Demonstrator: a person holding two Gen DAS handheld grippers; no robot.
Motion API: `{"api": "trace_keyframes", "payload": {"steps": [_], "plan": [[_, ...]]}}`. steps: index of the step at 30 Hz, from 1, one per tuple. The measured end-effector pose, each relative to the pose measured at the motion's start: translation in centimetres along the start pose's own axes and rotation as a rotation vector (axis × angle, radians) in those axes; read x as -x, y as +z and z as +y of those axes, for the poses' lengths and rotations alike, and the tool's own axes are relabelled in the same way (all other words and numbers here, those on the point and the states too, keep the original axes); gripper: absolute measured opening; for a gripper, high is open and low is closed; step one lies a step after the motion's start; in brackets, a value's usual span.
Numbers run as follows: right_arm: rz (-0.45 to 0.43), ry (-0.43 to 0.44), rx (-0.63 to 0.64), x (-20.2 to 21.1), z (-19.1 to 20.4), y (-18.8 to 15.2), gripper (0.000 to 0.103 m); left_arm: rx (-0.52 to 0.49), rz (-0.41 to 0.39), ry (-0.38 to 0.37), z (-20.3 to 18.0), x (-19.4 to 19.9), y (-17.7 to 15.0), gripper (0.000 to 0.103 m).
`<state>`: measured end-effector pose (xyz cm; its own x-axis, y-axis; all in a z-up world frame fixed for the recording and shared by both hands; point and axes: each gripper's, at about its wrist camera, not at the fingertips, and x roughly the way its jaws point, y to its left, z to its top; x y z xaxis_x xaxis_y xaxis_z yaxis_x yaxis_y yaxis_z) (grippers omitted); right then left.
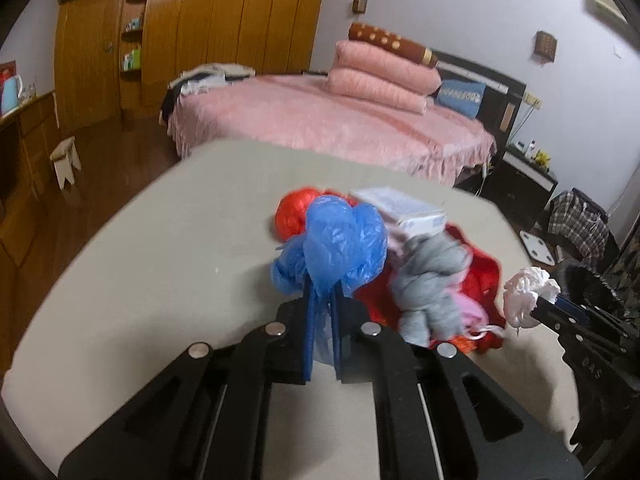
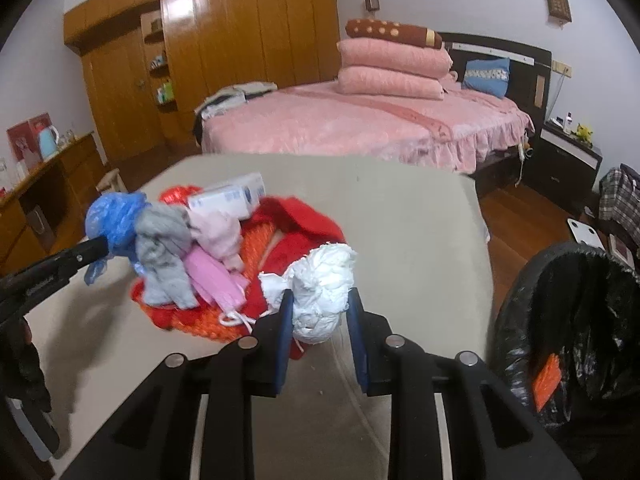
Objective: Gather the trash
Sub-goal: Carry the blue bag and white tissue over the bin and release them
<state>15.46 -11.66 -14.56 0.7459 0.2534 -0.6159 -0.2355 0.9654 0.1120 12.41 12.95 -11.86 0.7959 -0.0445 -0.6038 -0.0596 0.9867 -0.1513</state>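
Right hand-held gripper (image 2: 320,312): closed on a crumpled white plastic wad (image 2: 322,294), held between its blue pads (image 2: 285,320) and, as far as can be judged, clear of the counter (image 2: 400,220). It points forward over the counter's near edge, roughly level. Just to its right stands a bin lined with a black bag (image 2: 576,320); an orange scrap (image 2: 546,380) already lies inside, so at least one piece appears collected. The white wad has not yet been dropped in.

Left hand-held gripper (image 1: 322,312): jaws nearly together, clamping a bunched blue plastic bag (image 1: 340,240) by its lower part, the bulk of the bag puffing out above the fingertips. It points forward at about the same height as the right, the two grippers well apart, left of the pile.

Remaining on the counter, behind both grippers: a heap comprising red fabric (image 2: 304,216), orange netting (image 2: 256,248), a grey cloth (image 2: 164,248), pink items (image 2: 212,268) and a small white carton (image 2: 230,196). Which of these count as trash cannot be determined.

Assessment: task early to midway; two pieces in hand awaiting transfer to the bin, heap unsorted.

Beyond: a bed with pink cover (image 2: 360,124).
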Motion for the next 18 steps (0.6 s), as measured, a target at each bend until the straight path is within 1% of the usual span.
{"api": "trace_keyframes", "payload": {"steps": [4, 6, 10, 16, 18], "plan": [[-0.039, 0.023, -0.039, 2.1, -1.0, 1.0, 0.026, -0.006, -0.049, -0.014, -1.0, 2.5, 0.6, 0.006], [-0.050, 0.026, -0.044, 2.8, -1.3, 1.2, 0.026, -0.015, -0.057, -0.023, -1.6, 3.1, 0.6, 0.006], [-0.064, 0.019, -0.054, 4.6, -2.4, 1.4, 0.026, -0.049, -0.066, -0.063, -4.0, 4.2, 0.7, 0.006], [-0.100, -0.022, -0.095, 7.9, -5.6, 1.6, 0.026, -0.122, -0.076, -0.179, -9.8, 4.9, 1.0, 0.006], [-0.114, -0.047, -0.111, 9.0, -6.9, 1.8, 0.026, -0.147, -0.070, -0.240, -12.6, 5.0, 0.9, 0.006]]}}
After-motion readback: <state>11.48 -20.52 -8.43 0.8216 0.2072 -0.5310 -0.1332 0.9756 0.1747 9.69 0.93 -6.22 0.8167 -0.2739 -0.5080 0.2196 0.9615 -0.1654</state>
